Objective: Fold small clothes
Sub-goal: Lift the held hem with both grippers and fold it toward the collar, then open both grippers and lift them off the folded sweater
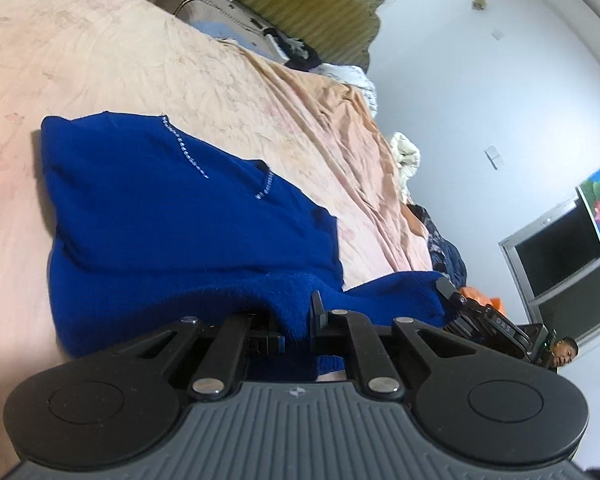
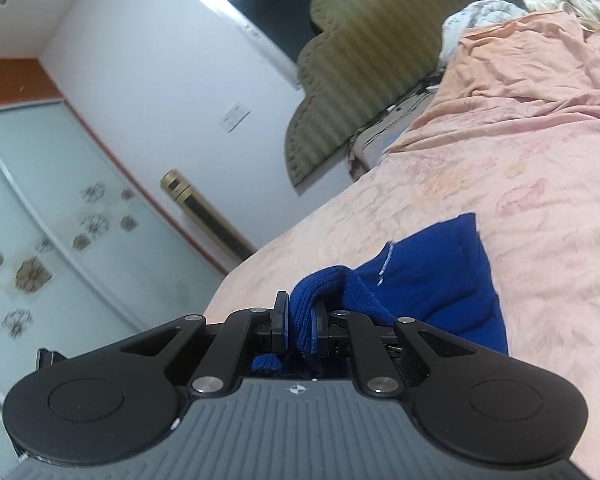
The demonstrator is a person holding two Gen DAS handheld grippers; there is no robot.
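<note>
In the left wrist view, the left gripper [image 1: 296, 320] is clamped on a thick fold of the blue sweater [image 1: 148, 216], the knit bunched between its narrow jaws and hiding most of one finger. The rest of the sweater spreads away from the gripper over the pink sheet [image 1: 140, 60], with two short lines of silvery studs [image 1: 186, 150] running across its upper part. To the right, the right gripper [image 1: 450, 292] pinches another part of the same hem, which is drawn between the two grippers. Beyond the sheet stand a green headboard [image 1: 300, 0] and a white wall [image 1: 480, 100], with a dark window [image 1: 560, 256] at the far right and some crumpled cloth [image 1: 406, 156] at the bed's edge. In the right wrist view, the right gripper [image 2: 300, 320] is closed tightly on a ribbed blue edge of the sweater [image 2: 436, 276], which rises in a loop between the pads [image 2: 279, 316] and hangs down behind them. The body of the sweater lies just beyond on the sheet [image 2: 520, 160]. The headboard [image 2: 364, 64] stands behind, with a wardrobe [image 2: 32, 208] with flower-patterned doors at the left and a tall gold unit [image 2: 204, 212] against the wall.
</note>
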